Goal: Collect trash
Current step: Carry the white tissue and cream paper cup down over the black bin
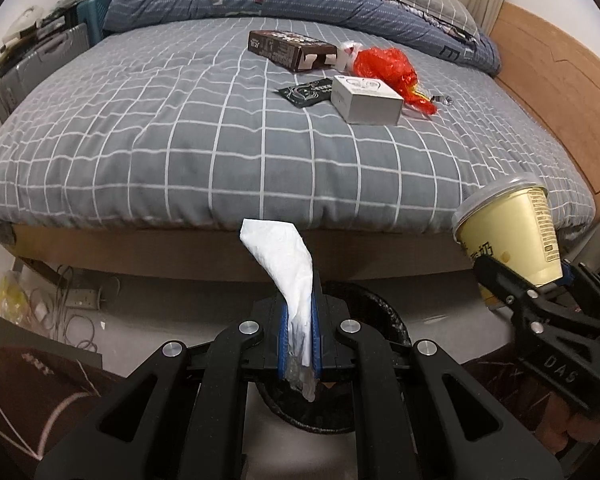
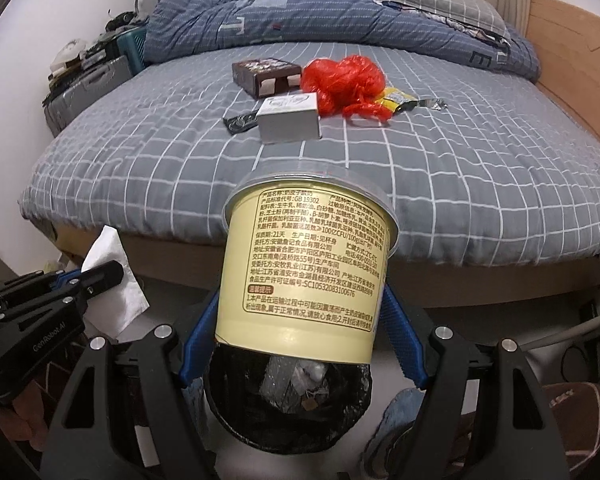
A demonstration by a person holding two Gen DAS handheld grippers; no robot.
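Left gripper (image 1: 299, 344) pinches a white tissue (image 1: 286, 264), its length rising upward; right gripper (image 2: 300, 320) clamps the yoghurt cup (image 2: 306, 264), lid end tilted toward the bed (image 2: 460, 168), above the bin (image 2: 288, 408).

Left gripper (image 1: 299, 336) fingers pinched nearly together; right gripper (image 2: 300, 312) fingers spread wide, clamped.

My left gripper (image 1: 300, 336): matte black linkage arms w/ slotted cut-outs, four silver round pivot screws, blue ribbed pads (image 1: 283, 336) on fingers. From the right cam its side reads "GenRobot.AI" in pale print. My right gripper (image 2: 300, 332): same black frame, silver screws, blue finger (image 2: 404, 332) strips. From the left cam its housing shows white "DAS" lettering.
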